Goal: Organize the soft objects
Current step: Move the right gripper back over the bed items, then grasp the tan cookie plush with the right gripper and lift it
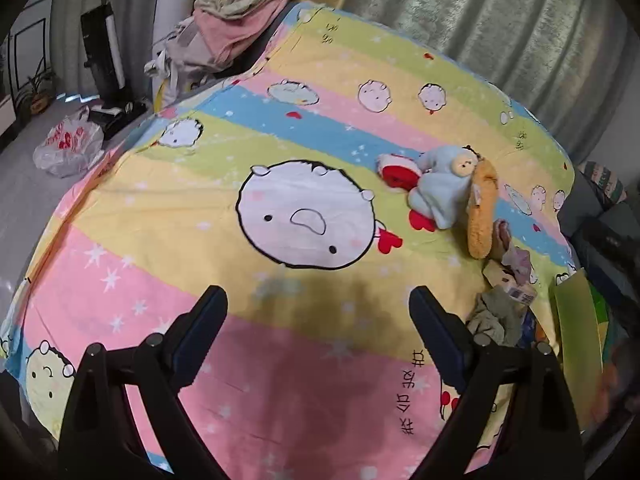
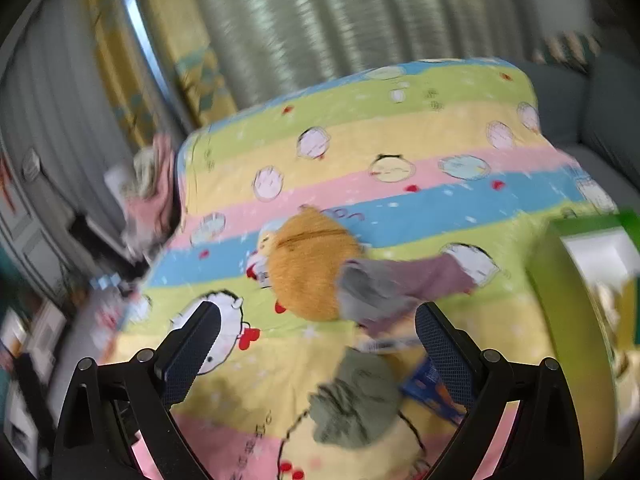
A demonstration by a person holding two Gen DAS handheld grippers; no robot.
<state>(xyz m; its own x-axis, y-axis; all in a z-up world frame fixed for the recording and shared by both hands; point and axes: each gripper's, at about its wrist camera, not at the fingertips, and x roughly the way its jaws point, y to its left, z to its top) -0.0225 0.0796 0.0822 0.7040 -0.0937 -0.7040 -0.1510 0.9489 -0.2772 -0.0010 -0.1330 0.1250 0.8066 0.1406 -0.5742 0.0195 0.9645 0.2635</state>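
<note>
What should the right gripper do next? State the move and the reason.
Probably lower the open right gripper onto the olive-green cloth: it lies loose on the bedsheet, nearest its fingers, and nothing is held yet.

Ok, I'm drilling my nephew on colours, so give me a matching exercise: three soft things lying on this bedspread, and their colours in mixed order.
Things:
1. plush doll
2. fuzzy slipper
3. crumpled cloth

Colours:
A. orange-tan
B. grey-green
C. light blue

Pairs: 1-C, 2-A, 3-B
</note>
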